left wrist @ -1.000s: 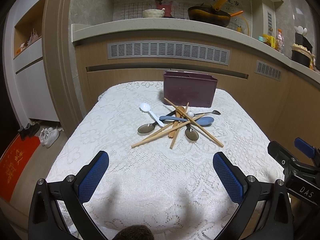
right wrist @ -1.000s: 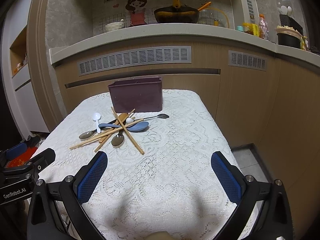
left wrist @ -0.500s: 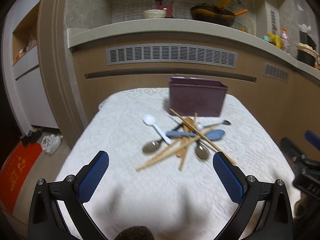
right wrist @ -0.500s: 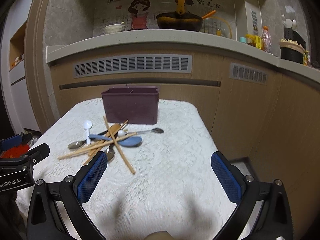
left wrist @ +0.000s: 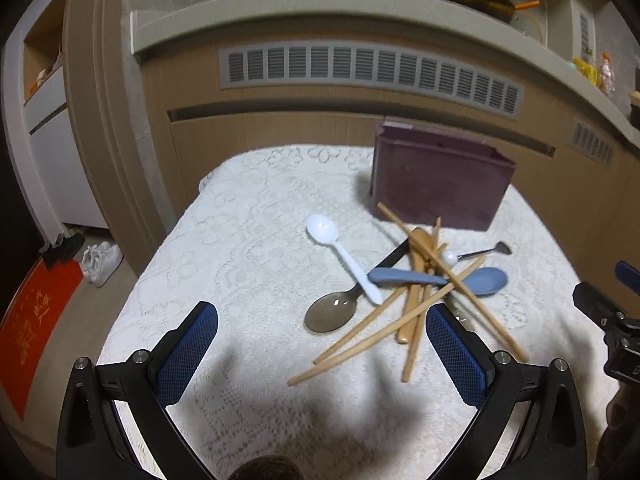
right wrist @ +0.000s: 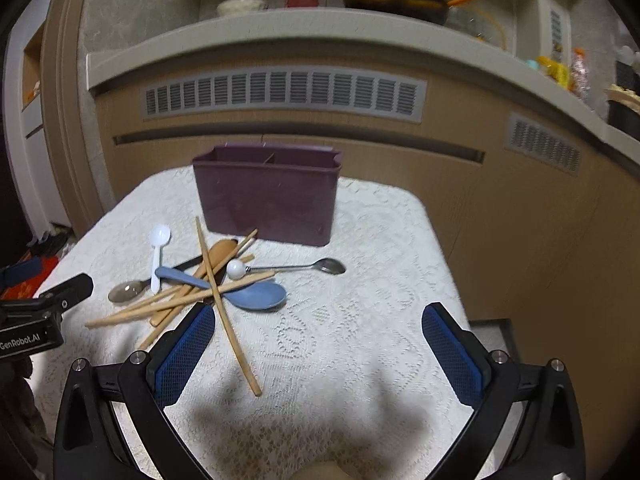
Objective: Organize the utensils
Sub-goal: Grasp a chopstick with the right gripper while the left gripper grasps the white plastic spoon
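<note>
Two tongs, left tongs [left wrist: 320,354] and right tongs [right wrist: 318,350], wide open, empty, above tangled utensil pile [right wrist: 208,280]. Step: approach. Next: single out top wooden chopstick [right wrist: 224,308], carry to purple plastic divided holder [right wrist: 266,200].

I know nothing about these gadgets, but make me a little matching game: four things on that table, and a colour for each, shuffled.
Things:
1. holder box
2. small plastic spoon
3. wide flat spoon
4. chopsticks

Colours:
A. pale wood
B. white
C. dark purple
D. blue

Pairs: 1-C, 2-B, 3-D, 4-A
</note>
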A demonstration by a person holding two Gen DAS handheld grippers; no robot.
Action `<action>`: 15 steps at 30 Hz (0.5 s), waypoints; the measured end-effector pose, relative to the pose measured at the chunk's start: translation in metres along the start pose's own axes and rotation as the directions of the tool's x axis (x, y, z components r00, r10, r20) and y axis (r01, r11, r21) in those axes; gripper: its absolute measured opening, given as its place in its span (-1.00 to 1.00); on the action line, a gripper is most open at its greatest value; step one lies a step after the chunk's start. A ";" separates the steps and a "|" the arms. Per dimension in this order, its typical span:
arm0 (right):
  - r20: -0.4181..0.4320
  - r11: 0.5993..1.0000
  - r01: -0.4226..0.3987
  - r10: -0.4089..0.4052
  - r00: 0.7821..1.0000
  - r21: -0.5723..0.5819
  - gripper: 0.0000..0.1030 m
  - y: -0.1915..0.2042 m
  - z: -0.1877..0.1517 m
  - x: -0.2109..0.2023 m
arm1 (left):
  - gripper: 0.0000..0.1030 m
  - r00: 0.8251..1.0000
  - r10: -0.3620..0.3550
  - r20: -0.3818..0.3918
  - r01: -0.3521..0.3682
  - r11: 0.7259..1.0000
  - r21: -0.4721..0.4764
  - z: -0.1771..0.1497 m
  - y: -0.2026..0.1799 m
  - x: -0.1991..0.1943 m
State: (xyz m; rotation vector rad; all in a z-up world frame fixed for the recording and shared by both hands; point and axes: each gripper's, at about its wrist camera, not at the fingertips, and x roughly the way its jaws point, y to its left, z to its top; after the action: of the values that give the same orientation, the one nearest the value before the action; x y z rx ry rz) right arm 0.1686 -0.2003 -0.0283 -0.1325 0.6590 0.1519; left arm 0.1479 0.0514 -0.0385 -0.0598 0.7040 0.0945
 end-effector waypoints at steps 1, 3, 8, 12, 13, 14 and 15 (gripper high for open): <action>-0.010 1.000 -0.008 0.008 1.000 0.000 0.99 0.001 0.000 0.006 | 1.00 1.000 -0.001 -0.012 0.001 1.000 0.007 -0.001 0.000 0.004; -0.028 1.000 -0.018 0.018 0.999 -0.004 0.96 0.004 0.002 0.015 | 1.00 0.999 0.002 -0.037 -0.001 1.000 0.024 -0.001 0.002 0.014; -0.113 0.991 -0.128 0.122 0.986 -0.047 0.32 0.023 0.010 0.042 | 1.00 0.999 0.025 -0.031 -0.024 0.999 0.021 0.004 0.016 0.023; -0.205 0.966 -0.241 0.219 0.954 -0.091 -0.51 0.051 0.020 0.072 | 1.00 0.998 0.030 -0.061 -0.031 0.999 -0.007 0.005 0.034 0.029; -0.214 0.961 -0.259 0.232 0.949 -0.103 -0.60 0.059 0.024 0.079 | 1.00 0.997 0.042 -0.064 -0.042 0.999 0.000 0.005 0.036 0.030; -0.216 0.956 -0.271 0.242 0.946 -0.115 -0.66 0.066 0.027 0.084 | 1.00 0.997 0.050 -0.062 -0.049 0.999 0.008 0.004 0.037 0.030; -0.221 0.949 -0.288 0.255 0.941 -0.128 -0.67 0.073 0.031 0.090 | 1.00 0.997 0.055 -0.058 -0.054 0.998 0.020 0.002 0.037 0.030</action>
State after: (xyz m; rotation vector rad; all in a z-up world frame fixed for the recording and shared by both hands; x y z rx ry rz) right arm 0.2445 -0.1147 -0.0650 -0.2114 0.8680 0.4639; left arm 0.1680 0.0905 -0.0572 -0.0255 0.7649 0.1386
